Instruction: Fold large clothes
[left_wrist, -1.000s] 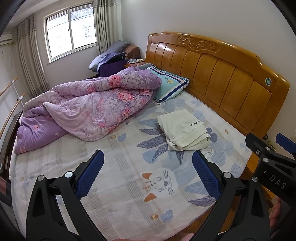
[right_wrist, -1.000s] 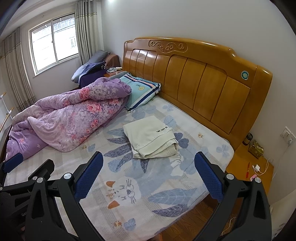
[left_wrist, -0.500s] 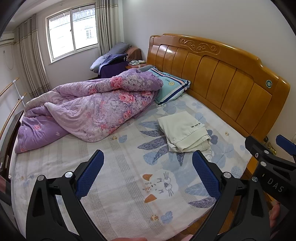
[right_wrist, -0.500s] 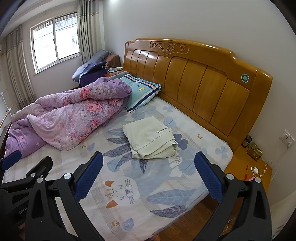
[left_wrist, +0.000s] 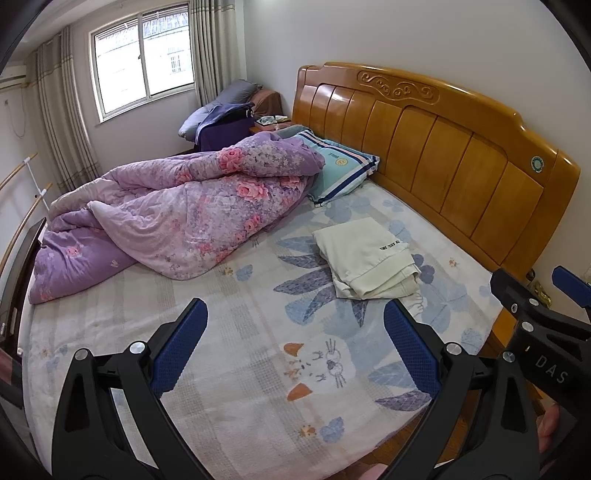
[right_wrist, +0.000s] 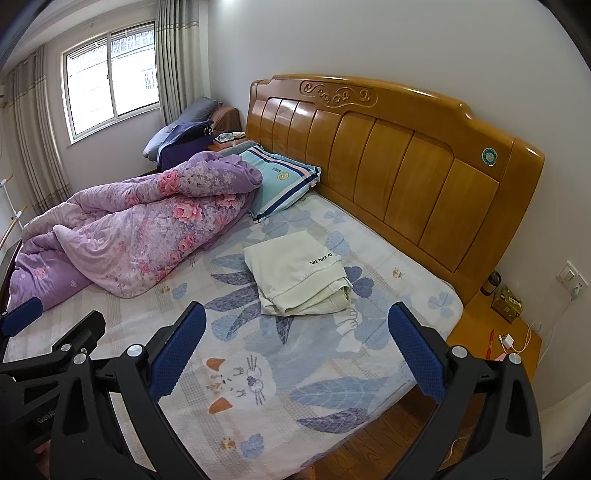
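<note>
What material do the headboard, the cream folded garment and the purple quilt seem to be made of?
Headboard: looks like varnished wood, glossy orange-brown with light reflections and a carved scroll on top.
Cream folded garment: probably a soft knit cotton, matte, with thick layered edges and small printed text.
Purple quilt: seems padded fabric with a floral print, puffy, with stitched lines; the filling is hidden.

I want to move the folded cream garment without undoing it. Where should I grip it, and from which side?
Probably the thick layered edge of the folded cream garment, nearest the grippers. All layers end there, so one pinch could catch the whole stack. Come low from the foot-side bedsheet.
</note>
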